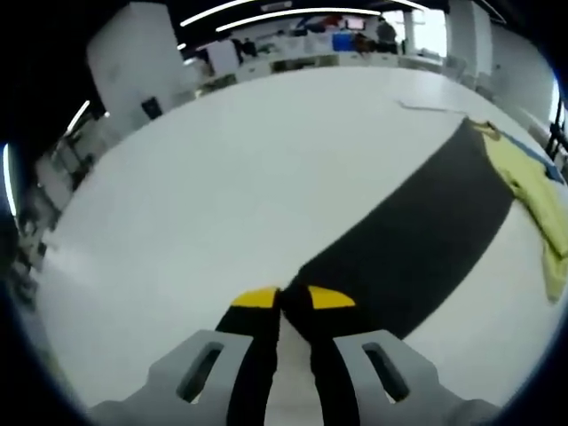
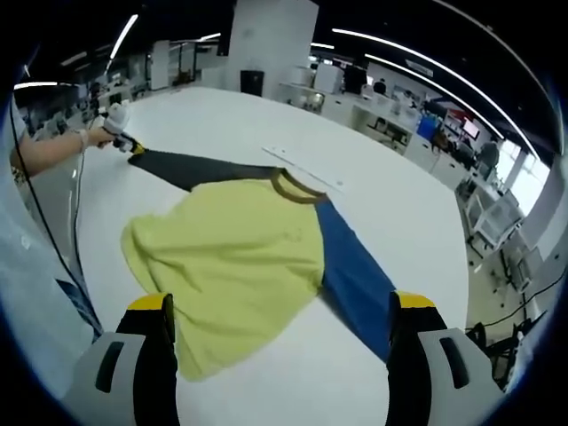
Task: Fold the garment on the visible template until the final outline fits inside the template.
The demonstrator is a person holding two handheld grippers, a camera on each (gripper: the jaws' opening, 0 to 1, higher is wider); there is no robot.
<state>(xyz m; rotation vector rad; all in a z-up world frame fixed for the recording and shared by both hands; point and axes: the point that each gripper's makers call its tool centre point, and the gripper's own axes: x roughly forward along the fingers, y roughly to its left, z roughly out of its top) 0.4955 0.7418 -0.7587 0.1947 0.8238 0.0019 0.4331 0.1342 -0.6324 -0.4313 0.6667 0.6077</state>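
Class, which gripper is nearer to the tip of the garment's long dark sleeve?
Left. The left gripper is closed at the dark sleeve tip, while the right gripper stands open by the yellow body hem, away from it.

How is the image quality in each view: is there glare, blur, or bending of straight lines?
Left gripper view: soft and slightly blurred; the table looks washed out and curves like a dome; the left gripper pinches the dark sleeve. Right gripper view: sharper; the yellow shirt is evenly lit with little shadow; the ceiling lights bend into arcs.
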